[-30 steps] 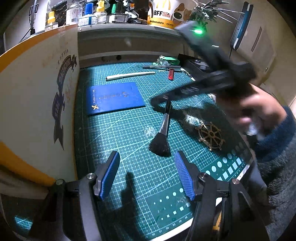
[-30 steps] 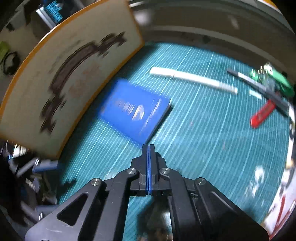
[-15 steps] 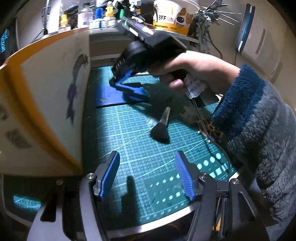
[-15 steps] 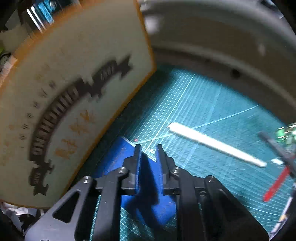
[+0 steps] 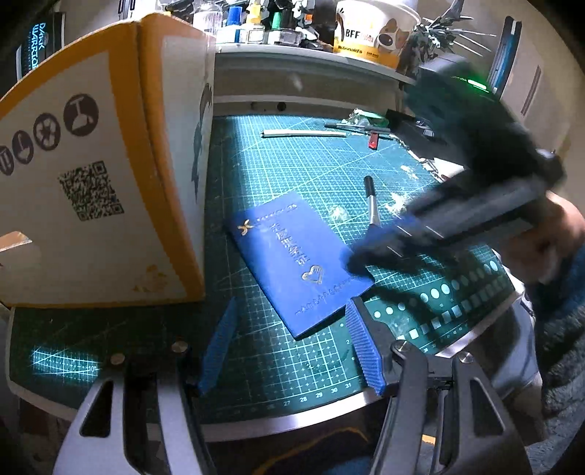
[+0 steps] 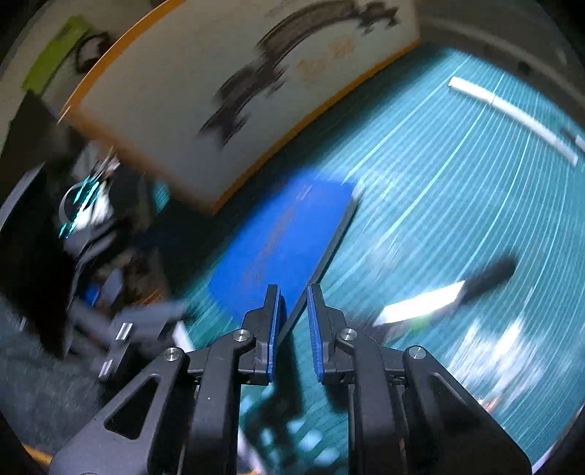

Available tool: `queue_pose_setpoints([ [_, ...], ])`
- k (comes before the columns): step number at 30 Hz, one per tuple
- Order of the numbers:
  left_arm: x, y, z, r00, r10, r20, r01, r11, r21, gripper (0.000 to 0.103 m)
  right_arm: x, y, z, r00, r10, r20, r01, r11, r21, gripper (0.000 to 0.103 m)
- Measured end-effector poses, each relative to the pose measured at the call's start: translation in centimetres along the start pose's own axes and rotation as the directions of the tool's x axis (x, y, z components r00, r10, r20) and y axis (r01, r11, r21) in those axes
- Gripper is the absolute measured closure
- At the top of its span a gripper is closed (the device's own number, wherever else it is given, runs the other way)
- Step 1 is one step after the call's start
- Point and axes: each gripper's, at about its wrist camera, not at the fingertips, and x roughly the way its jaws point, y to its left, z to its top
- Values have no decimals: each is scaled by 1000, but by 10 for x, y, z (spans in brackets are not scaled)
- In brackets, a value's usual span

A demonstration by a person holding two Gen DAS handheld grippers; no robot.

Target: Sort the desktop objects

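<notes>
A blue booklet (image 5: 289,263) (image 6: 278,241) lies slanted on the green cutting mat (image 5: 278,171), close to the front edge. My right gripper (image 5: 353,259) (image 6: 292,292) is blurred by motion and rests its tips on the booklet's right edge. Its jaws stand a little apart and straddle that edge, with a gap showing between the pads. My left gripper (image 5: 290,305) is open just above the mat, and the booklet's near corner sits between its blue fingers. A make-up brush (image 5: 371,204) (image 6: 438,296) lies beyond the booklet.
A tall white and orange cardboard box (image 5: 109,182) (image 6: 219,73) stands on the left, beside the booklet. A white stick (image 5: 303,133) (image 6: 512,109), pens and a red clip (image 5: 373,140) lie at the back. A shelf with bottles and a paper cup (image 5: 369,33) runs behind. A hand (image 5: 559,241) holds the right gripper.
The booklet has slid from the back left of the mat towards the front and turned slantwise, along with the right gripper. That gripper's jaws, shut a second ago, stand slightly apart.
</notes>
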Motion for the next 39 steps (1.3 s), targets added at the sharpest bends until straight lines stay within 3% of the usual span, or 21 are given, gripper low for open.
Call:
queue_pose_setpoints([
  [4,-2,-2,-5,1000,-17,9,17,1000,-9,41,-29,5,-7,993,-80,89,84,996,-42,87],
  [10,-2,-16,-13,1000,-8,14,8,1000,-1,41,-26,-9,55,973,-153,174,172,980,-101,87],
  [14,3,-20,-14,1000,1,10,0,1000,-13,42,-10,-19,69,989,-127,81,133,988,-82,87],
  [16,8,-18,-14,1000,15,3,-15,1000,-13,56,-7,-17,62,992,-110,57,116,988,-98,88],
  [17,11,-17,-15,1000,24,-1,-24,1000,-12,71,-8,-18,57,995,-87,41,91,992,-91,88],
  [18,13,-16,-15,999,32,-5,-32,999,-11,73,-10,-20,50,997,-77,25,79,994,-74,88],
  [23,16,-7,-14,1000,29,-12,-29,999,-22,75,-28,-24,10,994,-102,-32,101,994,-30,88],
  [29,21,-3,-16,1000,17,1,-17,1000,-16,75,-52,-28,-54,997,-59,-51,62,996,59,88],
  [32,18,-5,-11,1000,25,-6,-25,1000,2,75,-57,-41,-71,1000,-15,-15,17,992,123,88],
  [34,15,-9,-9,999,41,-12,-41,999,26,75,-63,-47,-52,999,-8,34,3,987,160,88],
  [37,13,-10,-10,996,83,-29,-81,995,60,75,-80,-55,-67,985,-83,151,55,982,181,88],
  [39,13,-10,-12,996,82,-36,-79,994,74,81,-93,-49,-59,969,-151,195,121,980,158,88],
])
